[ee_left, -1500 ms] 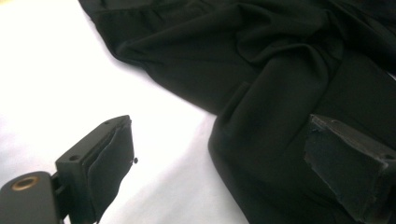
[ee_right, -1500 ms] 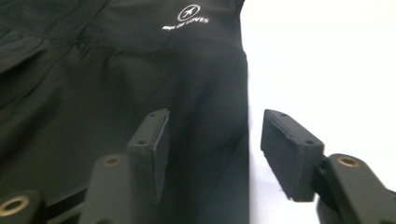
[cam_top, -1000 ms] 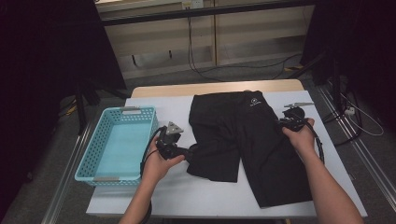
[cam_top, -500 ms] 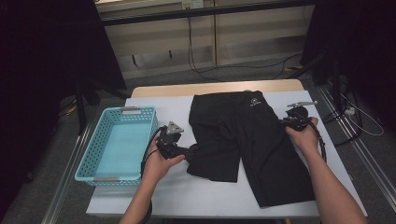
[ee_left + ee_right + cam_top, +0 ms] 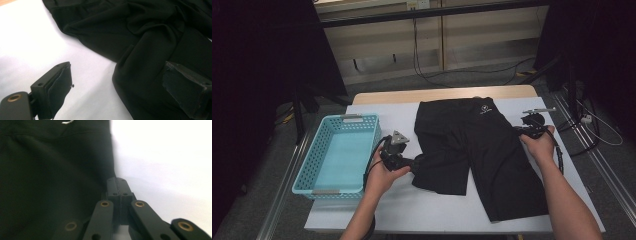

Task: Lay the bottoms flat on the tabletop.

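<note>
The white surface (image 5: 447,210) carries everything here, and the biggest thing on it is a pair of black shorts (image 5: 484,155), spread flat to the right of centre with the waistband toward the far edge and the two legs reaching back toward the person. A small white logo (image 5: 483,108) sits just below the waistband. To the left of the shorts, well apart from them, stands a light blue basket (image 5: 314,170) with perforated walls, its long side running away from the person. The person's forearms come in from the near edge, one to each side of the shorts. The left gripper (image 5: 117,82) sits at the hem of the left leg with its jaws spread wide, one pad over the bare white surface and the other over the black cloth, neither pressing on it. The right gripper (image 5: 117,185) is at the right-hand edge of the shorts, up near the waist; its jaws have just been closing and now stand pressed together. From the right gripper view they meet right at the fabric's edge, though it is too dark and blurred there to say for sure whether cloth is pinched between them.
</note>
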{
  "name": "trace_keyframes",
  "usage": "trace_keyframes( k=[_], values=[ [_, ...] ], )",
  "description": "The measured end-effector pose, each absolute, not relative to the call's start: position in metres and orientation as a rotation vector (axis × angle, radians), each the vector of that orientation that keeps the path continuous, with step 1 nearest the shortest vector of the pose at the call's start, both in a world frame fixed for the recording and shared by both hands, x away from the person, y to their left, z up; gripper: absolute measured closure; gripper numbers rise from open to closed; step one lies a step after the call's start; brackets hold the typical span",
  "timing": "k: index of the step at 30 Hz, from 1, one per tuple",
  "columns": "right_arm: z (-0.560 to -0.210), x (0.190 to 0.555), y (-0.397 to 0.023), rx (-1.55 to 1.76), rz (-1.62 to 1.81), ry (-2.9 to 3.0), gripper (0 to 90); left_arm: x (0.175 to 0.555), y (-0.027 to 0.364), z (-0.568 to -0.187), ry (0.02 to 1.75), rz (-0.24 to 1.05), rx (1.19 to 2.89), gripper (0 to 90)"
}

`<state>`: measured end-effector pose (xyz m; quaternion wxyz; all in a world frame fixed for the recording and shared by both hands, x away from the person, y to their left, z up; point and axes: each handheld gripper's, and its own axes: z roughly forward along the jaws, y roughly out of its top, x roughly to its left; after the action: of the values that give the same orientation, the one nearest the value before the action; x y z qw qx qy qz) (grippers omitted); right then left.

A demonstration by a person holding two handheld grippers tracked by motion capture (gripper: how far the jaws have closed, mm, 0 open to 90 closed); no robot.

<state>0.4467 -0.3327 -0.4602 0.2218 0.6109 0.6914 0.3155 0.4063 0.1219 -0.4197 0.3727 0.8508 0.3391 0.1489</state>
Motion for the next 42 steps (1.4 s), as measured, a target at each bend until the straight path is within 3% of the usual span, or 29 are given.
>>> trace_keyframes(
  k=[22,24,26,29,37,42],
  values=[
    [-0.459,0.432,-0.391,1.807,0.826,1.776,90.0,0.409,0.115,-0.419,0.852,0.386,2.182,9.7],
    [-0.459,0.431,-0.391,1.818,0.827,1.759,83.1,0.409,0.115,-0.419,0.850,0.385,2.184,9.7],
    [-0.459,0.430,-0.390,1.857,0.880,1.759,65.8,0.409,0.114,-0.419,0.848,0.380,2.183,9.7],
    [-0.454,0.424,-0.383,1.829,0.850,1.804,59.1,0.408,0.112,-0.418,0.840,0.378,2.183,9.7],
    [-0.451,0.373,-0.366,1.836,0.858,1.877,61.0,0.407,0.111,-0.413,0.823,0.373,2.174,9.7],
    [-0.451,0.334,-0.362,1.827,0.870,1.910,71.9,0.404,0.108,-0.412,0.810,0.374,2.172,9.7]
  ],
)
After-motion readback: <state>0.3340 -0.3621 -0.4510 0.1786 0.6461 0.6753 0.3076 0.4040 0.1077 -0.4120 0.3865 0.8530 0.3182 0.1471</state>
